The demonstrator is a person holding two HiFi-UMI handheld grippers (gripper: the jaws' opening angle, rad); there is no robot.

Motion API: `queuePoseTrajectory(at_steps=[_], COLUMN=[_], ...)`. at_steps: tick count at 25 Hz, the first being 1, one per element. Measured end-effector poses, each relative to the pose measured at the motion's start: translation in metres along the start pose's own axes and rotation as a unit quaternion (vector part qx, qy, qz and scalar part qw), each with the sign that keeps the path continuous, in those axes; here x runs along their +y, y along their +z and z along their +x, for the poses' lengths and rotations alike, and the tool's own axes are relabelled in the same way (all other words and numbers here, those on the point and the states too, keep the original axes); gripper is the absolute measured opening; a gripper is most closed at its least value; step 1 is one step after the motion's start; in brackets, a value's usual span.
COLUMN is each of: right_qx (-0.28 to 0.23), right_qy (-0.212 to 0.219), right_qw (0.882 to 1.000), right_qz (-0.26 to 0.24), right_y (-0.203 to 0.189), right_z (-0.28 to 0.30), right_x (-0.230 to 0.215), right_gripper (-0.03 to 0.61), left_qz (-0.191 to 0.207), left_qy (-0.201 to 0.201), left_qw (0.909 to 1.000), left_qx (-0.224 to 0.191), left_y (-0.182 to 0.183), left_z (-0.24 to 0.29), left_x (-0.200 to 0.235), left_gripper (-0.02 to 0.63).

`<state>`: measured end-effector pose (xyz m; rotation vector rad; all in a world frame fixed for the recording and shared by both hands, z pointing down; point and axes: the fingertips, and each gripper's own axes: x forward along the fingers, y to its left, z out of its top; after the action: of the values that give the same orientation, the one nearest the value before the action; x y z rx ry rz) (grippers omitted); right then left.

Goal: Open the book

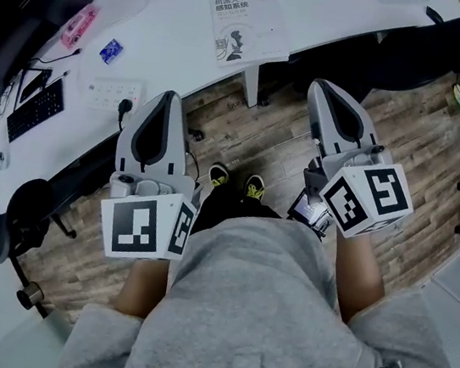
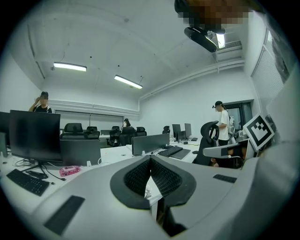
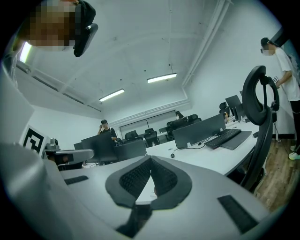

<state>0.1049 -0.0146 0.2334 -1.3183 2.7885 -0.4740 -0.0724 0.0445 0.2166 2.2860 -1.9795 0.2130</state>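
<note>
1. Nearest the person, the left claw (image 1: 168,97) and right claw (image 1: 326,87) hang over the wooden floor (image 1: 261,145), short of the surface (image 1: 170,37). Each claw's jaws meet tip to tip with nothing between them. They have hard, smooth grey shells, and their black ribbed pads (image 2: 137,177) frame a leaf-shaped hollow.
2. Jaws this narrow cannot take a cover edge. If they reach the book (image 1: 247,25) unopened, they are likely to nudge it rather than catch it.
3. The surface is white, smooth and curved along its near edge, so it looks slick. The book lies flat and closed on it, far and centre, close to that near edge and well apart from both claws. If one claw lifts while the other fails to pin the book, it could slide, perhaps off the edge.
4. The book is a thin, rectangular paperback with a pale cover, dark print and a small figure. So limp a cover may crease, or pages may come up with it. The spine is probably on the left, though it is too small to be sure.
5. Far left lie a pink case (image 1: 78,25), a power strip (image 1: 115,95) and a keyboard (image 1: 35,109), all clear of the book.
</note>
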Motion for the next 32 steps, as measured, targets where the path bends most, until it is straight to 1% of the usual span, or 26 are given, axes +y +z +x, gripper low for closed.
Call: queuePoseTrajectory(at_steps=[8, 23, 32], right_qx=[0.008, 0.029, 0.048], right_qy=[-0.007, -0.041, -0.060], right_qw=[1.000, 0.999, 0.997], right_qz=[-0.005, 0.003, 0.003], right_y=[-0.004, 0.004, 0.009], right_z=[0.013, 0.091, 0.130], right_x=[-0.001, -0.039, -0.048], right_gripper=[0.028, 0.028, 0.028], left_qz=[-0.009, -0.016, -0.032], left_qy=[-0.008, -0.045, -0.060], left_qw=[0.9999, 0.9988, 0.9975], left_qx=[0.002, 0.016, 0.021], left_y=[-0.008, -0.001, -0.001], left_z=[0.016, 0.114, 0.154], left_x=[0.010, 0.050, 0.078], left_gripper=[0.005, 0.005, 0.005])
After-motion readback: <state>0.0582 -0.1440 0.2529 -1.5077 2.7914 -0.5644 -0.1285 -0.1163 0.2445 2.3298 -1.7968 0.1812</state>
